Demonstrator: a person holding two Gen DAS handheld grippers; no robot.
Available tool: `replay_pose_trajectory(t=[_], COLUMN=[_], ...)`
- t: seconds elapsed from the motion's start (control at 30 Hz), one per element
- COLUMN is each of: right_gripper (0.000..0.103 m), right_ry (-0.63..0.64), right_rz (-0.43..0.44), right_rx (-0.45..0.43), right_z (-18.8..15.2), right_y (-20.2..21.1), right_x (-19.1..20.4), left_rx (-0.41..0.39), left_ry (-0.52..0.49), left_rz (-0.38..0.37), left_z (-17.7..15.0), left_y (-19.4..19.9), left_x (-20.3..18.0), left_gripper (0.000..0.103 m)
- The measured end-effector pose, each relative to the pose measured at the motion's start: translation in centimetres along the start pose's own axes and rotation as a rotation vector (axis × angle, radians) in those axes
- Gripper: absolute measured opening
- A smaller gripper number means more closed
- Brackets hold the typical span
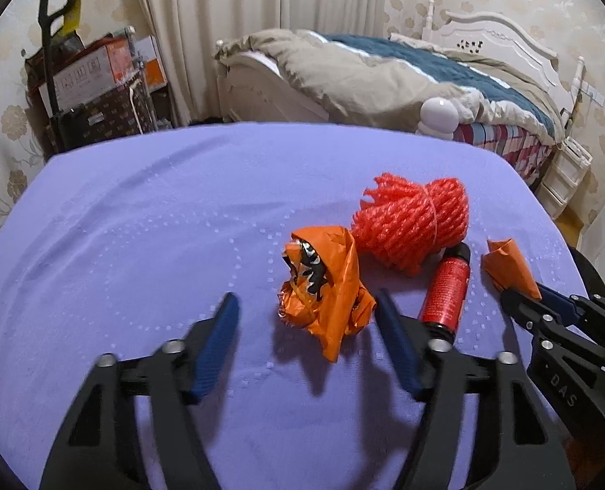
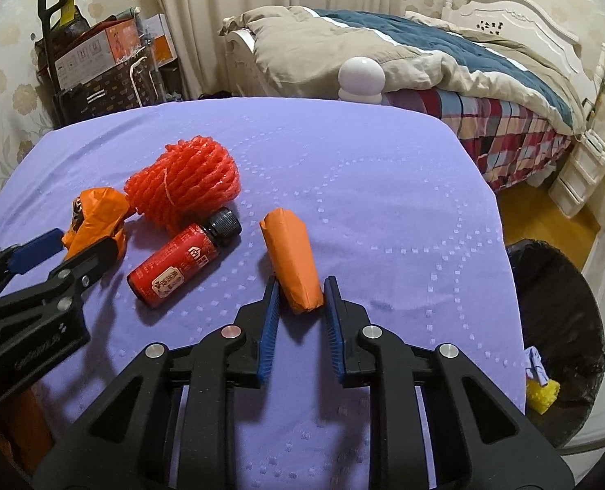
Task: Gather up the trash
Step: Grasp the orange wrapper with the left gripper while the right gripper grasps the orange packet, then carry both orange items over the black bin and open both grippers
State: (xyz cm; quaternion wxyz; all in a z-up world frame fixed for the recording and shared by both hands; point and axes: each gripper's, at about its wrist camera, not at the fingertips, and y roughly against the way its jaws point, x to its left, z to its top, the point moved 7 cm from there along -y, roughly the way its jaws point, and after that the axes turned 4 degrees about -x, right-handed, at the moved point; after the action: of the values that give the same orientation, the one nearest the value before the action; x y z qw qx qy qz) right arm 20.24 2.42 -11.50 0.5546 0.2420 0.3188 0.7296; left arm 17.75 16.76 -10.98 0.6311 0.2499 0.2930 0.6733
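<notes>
On the purple tablecloth [image 2: 343,171], left to right: crumpled orange wrapper [image 1: 327,286] between the wide-open left gripper [image 1: 306,318], red foam net [image 2: 184,179], red bottle [image 2: 179,261], and folded orange paper [image 2: 294,257] between the narrowly parted right gripper [image 2: 300,290]. Only the right wrist view shows the black-lined bin [image 2: 563,286], holding yellow foam [image 2: 541,396].

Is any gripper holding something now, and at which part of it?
Nothing is clearly held. The right gripper brackets the near end of the orange paper roll; contact cannot be told. The left gripper is open around the crumpled orange wrapper.
</notes>
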Motion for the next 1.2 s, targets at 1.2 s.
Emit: replay_pose_trajectory(t=[1.2], right_gripper=[0.019], right_ry=[-0.103], right_rz=[-0.057], right_rx=[-0.115], right_z=[-5.1], right_y=[9.7], right_x=[-6.3], left_rx=[-0.104], left_ry=[-0.074], left_rz=[-0.132], left_z=[-3.8], left_y=[8.8], left_x=[-8.1], left_gripper=[0.030])
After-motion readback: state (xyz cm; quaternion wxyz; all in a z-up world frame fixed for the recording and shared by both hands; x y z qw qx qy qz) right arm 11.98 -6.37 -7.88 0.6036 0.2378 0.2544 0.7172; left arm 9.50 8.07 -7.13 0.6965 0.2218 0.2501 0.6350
